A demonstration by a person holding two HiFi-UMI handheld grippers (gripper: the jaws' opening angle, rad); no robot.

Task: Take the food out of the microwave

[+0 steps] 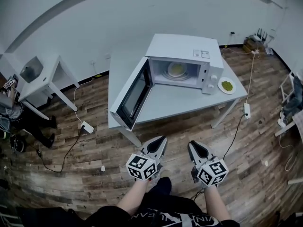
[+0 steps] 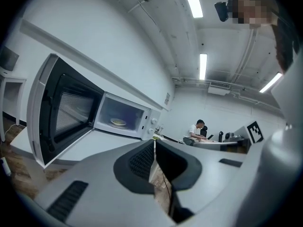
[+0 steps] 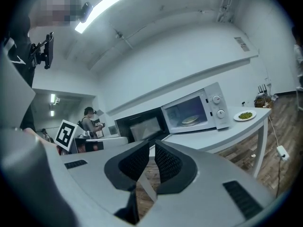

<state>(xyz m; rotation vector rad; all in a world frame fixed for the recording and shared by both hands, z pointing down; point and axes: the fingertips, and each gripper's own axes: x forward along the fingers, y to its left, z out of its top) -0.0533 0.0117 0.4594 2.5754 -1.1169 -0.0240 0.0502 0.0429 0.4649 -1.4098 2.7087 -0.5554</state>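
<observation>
A white microwave (image 1: 185,56) stands on a grey table (image 1: 184,100) with its door (image 1: 135,94) swung wide open to the left. Inside, a plate of yellowish food (image 1: 176,70) rests on the turntable; it also shows in the left gripper view (image 2: 118,122) and the right gripper view (image 3: 190,120). My left gripper (image 1: 158,145) and right gripper (image 1: 198,149) hover side by side over the floor, short of the table's front edge. Both are shut and hold nothing. Each points toward the microwave (image 2: 124,118) (image 3: 194,109), left gripper (image 2: 155,144), right gripper (image 3: 152,151).
A plate of green food (image 1: 227,85) (image 3: 245,115) sits on the table right of the microwave. A white side table (image 1: 42,77) stands at the left. Power strips (image 1: 87,126) and cables lie on the wood floor. A person (image 1: 12,110) is at the far left.
</observation>
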